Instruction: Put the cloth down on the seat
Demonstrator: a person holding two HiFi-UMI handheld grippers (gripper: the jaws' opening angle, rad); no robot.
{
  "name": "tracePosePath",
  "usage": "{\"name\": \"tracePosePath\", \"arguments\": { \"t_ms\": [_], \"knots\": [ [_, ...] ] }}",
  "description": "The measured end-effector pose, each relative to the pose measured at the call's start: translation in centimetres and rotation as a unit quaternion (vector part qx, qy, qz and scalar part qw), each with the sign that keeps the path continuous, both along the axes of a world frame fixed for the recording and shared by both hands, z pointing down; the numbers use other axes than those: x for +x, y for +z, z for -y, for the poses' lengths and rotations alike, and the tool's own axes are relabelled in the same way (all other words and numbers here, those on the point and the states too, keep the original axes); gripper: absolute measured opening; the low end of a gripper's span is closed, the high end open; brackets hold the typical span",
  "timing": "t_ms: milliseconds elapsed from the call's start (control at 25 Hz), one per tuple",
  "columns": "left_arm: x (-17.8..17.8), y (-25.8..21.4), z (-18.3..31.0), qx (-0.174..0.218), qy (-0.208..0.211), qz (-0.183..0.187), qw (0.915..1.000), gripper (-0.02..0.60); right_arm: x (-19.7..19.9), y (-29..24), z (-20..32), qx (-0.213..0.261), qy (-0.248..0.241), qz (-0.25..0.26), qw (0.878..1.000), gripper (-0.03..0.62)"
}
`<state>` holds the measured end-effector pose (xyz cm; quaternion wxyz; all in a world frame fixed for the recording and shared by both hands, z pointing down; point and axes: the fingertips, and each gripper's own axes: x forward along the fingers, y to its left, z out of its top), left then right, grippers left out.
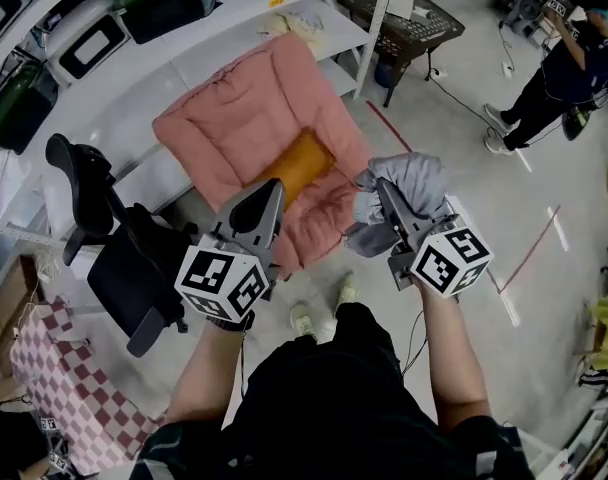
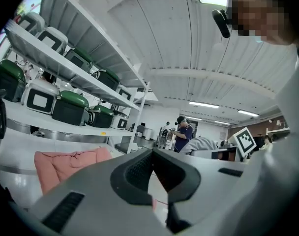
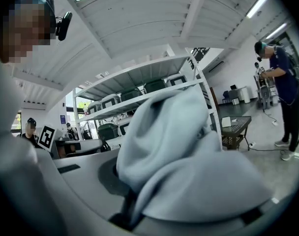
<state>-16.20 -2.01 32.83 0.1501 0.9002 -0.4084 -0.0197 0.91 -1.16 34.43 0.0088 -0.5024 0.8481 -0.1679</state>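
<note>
The seat is a pink padded recliner with an orange patch, leaning against the shelving ahead of me; it also shows low at the left of the left gripper view as a pink cushion. A crumpled grey cloth hangs bunched in my right gripper, which is shut on it, just right of the seat's front edge and above the floor. The cloth fills the right gripper view and hides the jaw tips. My left gripper hovers over the seat's front edge, shut and holding nothing, its tips meeting.
A black office chair stands left of the seat. White shelving with green and white cases runs behind it. A wire cart and a standing person are at the far right. A checkered mat lies at the lower left.
</note>
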Motion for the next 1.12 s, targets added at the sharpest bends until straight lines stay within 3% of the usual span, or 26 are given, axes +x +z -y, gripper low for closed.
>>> {"name": "tracePosePath", "arguments": {
  "t_ms": [240,600,1120],
  "knots": [
    [2.1,2.5,3.6,0.006,-0.003,0.001,1.0000,0.005,0.9,4.0,4.4,-0.015,-0.013,0.001,1.000,0.040],
    [5.3,5.9,14.3,-0.006,-0.038,0.003,0.9993,0.005,2.4,11.2,16.0,-0.067,-0.056,0.012,0.996,0.041],
    [10.8,17.5,24.7,-0.085,-0.059,0.013,0.9946,0.005,1.7,30.2,25.9,-0.192,-0.100,0.056,0.975,0.041]
  ]
}}
